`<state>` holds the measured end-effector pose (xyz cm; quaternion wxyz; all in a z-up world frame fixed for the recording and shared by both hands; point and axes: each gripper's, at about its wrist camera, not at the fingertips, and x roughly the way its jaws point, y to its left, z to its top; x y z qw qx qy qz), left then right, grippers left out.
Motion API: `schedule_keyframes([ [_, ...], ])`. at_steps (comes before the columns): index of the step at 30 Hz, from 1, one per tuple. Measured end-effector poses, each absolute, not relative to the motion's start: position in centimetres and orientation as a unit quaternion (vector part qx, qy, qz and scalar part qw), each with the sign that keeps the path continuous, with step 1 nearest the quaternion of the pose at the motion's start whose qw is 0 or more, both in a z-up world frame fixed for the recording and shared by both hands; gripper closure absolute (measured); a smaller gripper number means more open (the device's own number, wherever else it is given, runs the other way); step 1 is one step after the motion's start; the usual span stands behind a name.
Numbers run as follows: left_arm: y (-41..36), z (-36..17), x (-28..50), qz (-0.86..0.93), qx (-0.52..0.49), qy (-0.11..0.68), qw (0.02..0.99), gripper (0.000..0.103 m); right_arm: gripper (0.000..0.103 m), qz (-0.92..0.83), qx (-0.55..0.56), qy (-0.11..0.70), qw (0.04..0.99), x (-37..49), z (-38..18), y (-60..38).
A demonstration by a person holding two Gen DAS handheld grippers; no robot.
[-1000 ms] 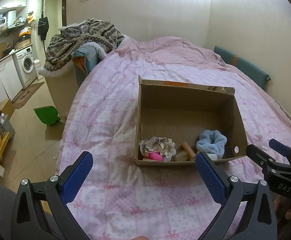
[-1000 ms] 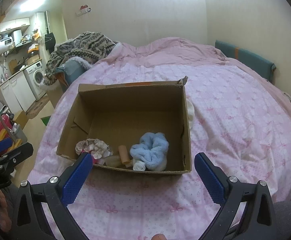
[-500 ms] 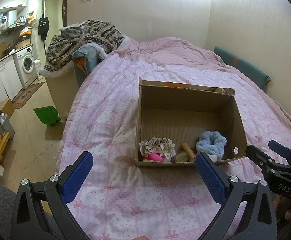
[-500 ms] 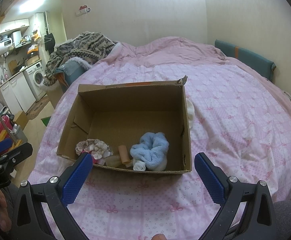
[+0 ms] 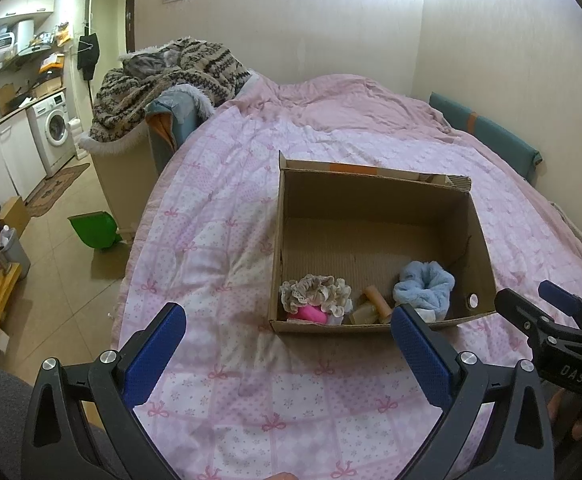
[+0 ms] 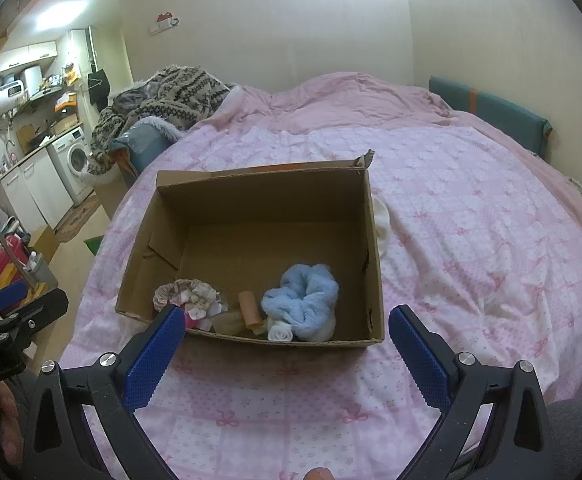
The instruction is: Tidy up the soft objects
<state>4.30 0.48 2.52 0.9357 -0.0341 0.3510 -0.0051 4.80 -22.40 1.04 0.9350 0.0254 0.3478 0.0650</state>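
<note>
Both grippers, left [image 5: 287, 340] and right [image 6: 283, 340], spread wide, holding nothing, hovering over pink quilt [image 5: 219, 240]. Cardboard box [image 6: 375, 264] holds blue scrunchie [image 6: 303, 300], lacy beige scrunchie [image 5: 315, 292], few small bits.

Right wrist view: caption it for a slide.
Open right gripper facing a cardboard box holding a blue scrunchie on a pink bed.

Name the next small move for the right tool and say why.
Probably ease the right tool forward and right toward the white soft item lying on the bedspread beside the cardboard box. Both tools are open and empty, and that item seems the only one outside.
</note>
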Motion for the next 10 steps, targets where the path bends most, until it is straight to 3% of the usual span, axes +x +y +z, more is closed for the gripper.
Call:
schedule_keyframes([
  [10, 0.28, 2.11, 4.56, -0.010, -0.037, 0.355, 0.934, 0.001, 0.000, 0.063, 0.033, 0.350, 0.934, 4.79, 0.93, -22.54],
])
